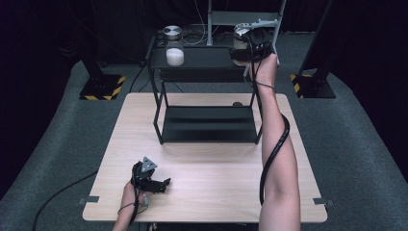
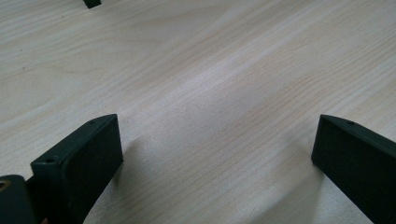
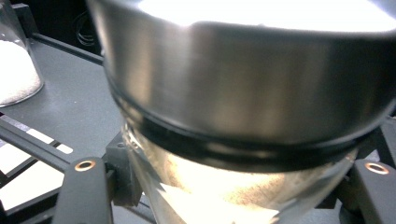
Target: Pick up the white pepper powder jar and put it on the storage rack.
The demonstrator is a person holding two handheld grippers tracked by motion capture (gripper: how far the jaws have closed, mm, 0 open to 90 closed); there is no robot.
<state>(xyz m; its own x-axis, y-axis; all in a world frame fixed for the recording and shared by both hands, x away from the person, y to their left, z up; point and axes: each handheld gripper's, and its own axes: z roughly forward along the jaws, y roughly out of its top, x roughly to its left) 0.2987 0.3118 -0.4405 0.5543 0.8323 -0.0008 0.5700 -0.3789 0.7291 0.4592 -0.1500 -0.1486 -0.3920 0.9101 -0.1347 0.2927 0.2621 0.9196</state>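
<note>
Right gripper (image 1: 251, 47) fingers (image 3: 84, 191) clamped on a glass jar (image 3: 233, 186) with metal lid (image 3: 243, 79), brownish powder inside. Jar sits at the right end of the black shelf rack's (image 1: 207, 124) top shelf, at the far edge of the desk (image 1: 207, 187). Second lidded jar with white granules (image 1: 174, 50) at the left end of the same shelf, well apart. Left gripper (image 1: 156, 183) rests low over the near-left desk, fingers (image 2: 79, 163) spread wide, nothing between them.
</note>
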